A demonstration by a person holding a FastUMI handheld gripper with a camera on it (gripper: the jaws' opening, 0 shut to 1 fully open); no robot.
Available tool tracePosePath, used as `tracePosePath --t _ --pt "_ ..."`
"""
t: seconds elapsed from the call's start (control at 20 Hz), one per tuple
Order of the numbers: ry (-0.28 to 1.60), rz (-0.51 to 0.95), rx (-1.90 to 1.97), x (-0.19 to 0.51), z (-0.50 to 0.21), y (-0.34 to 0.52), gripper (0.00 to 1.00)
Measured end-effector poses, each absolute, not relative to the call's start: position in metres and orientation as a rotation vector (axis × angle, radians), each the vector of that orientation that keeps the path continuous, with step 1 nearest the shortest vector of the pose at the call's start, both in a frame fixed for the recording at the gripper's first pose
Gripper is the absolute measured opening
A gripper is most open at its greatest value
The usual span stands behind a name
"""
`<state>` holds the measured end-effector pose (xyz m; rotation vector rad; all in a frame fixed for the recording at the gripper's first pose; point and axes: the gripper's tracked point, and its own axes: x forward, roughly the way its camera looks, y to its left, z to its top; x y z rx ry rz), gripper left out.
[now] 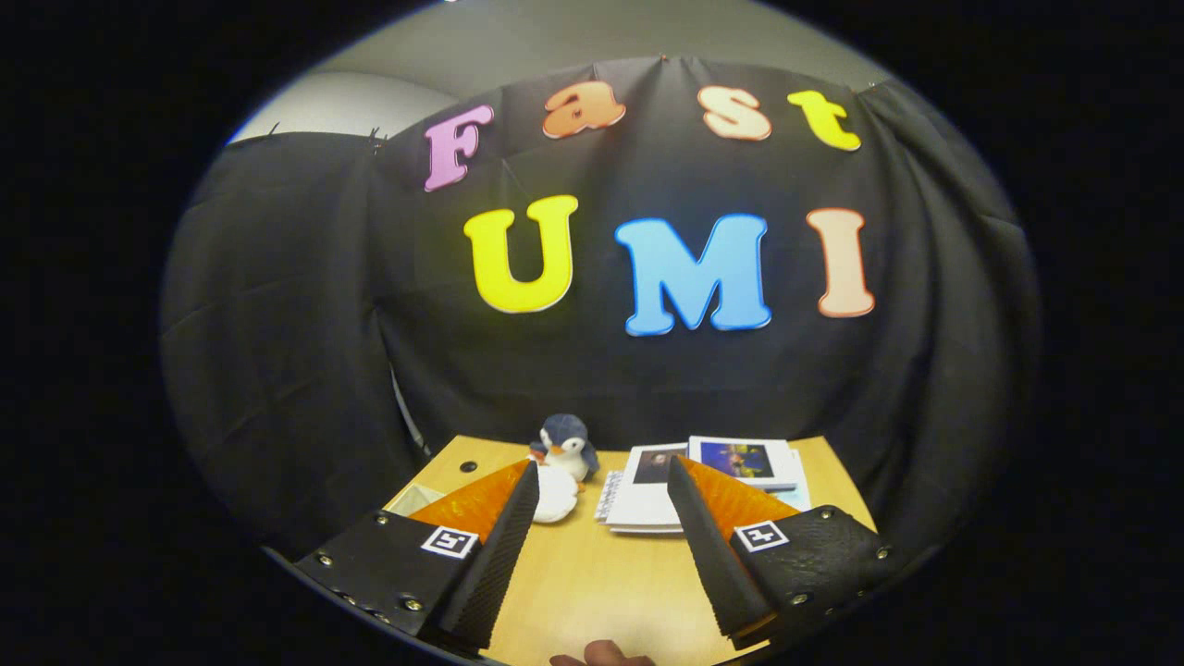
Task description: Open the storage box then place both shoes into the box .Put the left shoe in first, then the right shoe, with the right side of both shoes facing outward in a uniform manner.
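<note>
My gripper [603,481] is held above a wooden table [592,573], its two fingers spread apart with bare tabletop between them, so it stands open and holds nothing. The left finger [504,536] and the right finger [703,546] point toward the far end of the table. Beyond the left fingertip sits a plush penguin [564,449] with a white round object [555,495] in front of it.
Beyond the right fingertip lies a stack of spiral notebooks and picture booklets [703,476] at the table's far end. A small dark hole [468,466] marks the far left corner. A fingertip of a person [601,657] shows at the near edge. Black cloth closes off the back.
</note>
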<state>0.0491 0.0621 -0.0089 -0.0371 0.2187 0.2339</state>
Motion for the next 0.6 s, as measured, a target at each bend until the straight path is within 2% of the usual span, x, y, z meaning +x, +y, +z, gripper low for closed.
tracePosePath --t 0.15,0.3,0.6 --pt "0.096 0.205 -0.061 0.021 0.001 0.055 0.86" --pt "0.036 0.201 -0.064 -0.002 0.003 0.053 0.98" --pt "-0.038 0.156 -0.023 -0.021 0.012 0.035 0.98"
